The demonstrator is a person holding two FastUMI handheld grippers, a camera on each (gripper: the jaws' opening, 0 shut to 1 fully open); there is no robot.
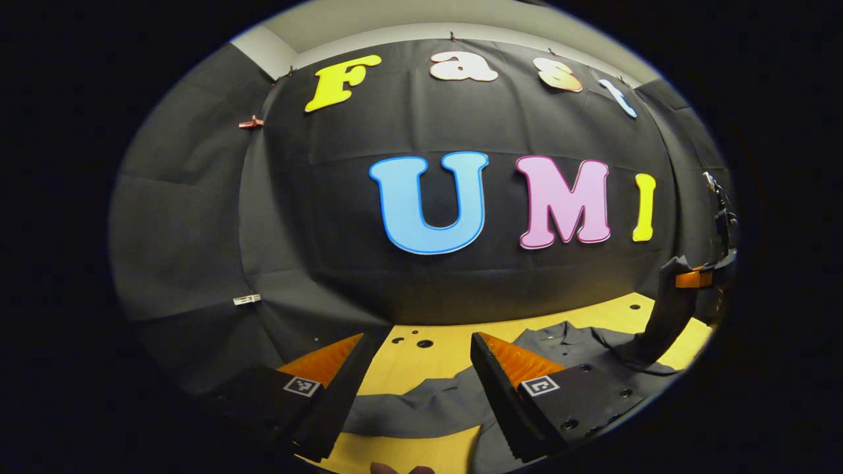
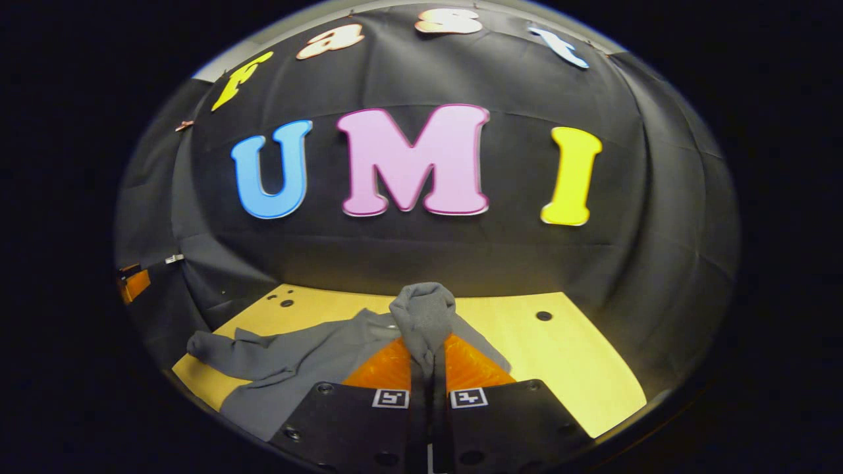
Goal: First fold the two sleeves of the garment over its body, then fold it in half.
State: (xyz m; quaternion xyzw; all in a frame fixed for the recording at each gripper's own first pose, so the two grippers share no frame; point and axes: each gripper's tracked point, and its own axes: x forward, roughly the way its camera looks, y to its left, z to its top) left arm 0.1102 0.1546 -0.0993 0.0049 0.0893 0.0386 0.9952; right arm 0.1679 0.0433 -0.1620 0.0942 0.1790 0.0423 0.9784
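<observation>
Closest to me: my right gripper [image 2: 431, 359], fingers pinched tight on right sleeve [image 2: 423, 316] of soft gray garment [image 2: 309, 362]. Sleeve bunches up in lump above fingertips, lifted off table. Rest of garment lies wrinkled on smooth yellow wood table [image 2: 560, 368], left sleeve [image 2: 217, 349] flopped near table's left edge. My left gripper [image 1: 421, 368] held low over garment's edge, fingers wide apart, holding nothing. Bare table to right of garment, with small round holes [image 2: 543, 316].
</observation>
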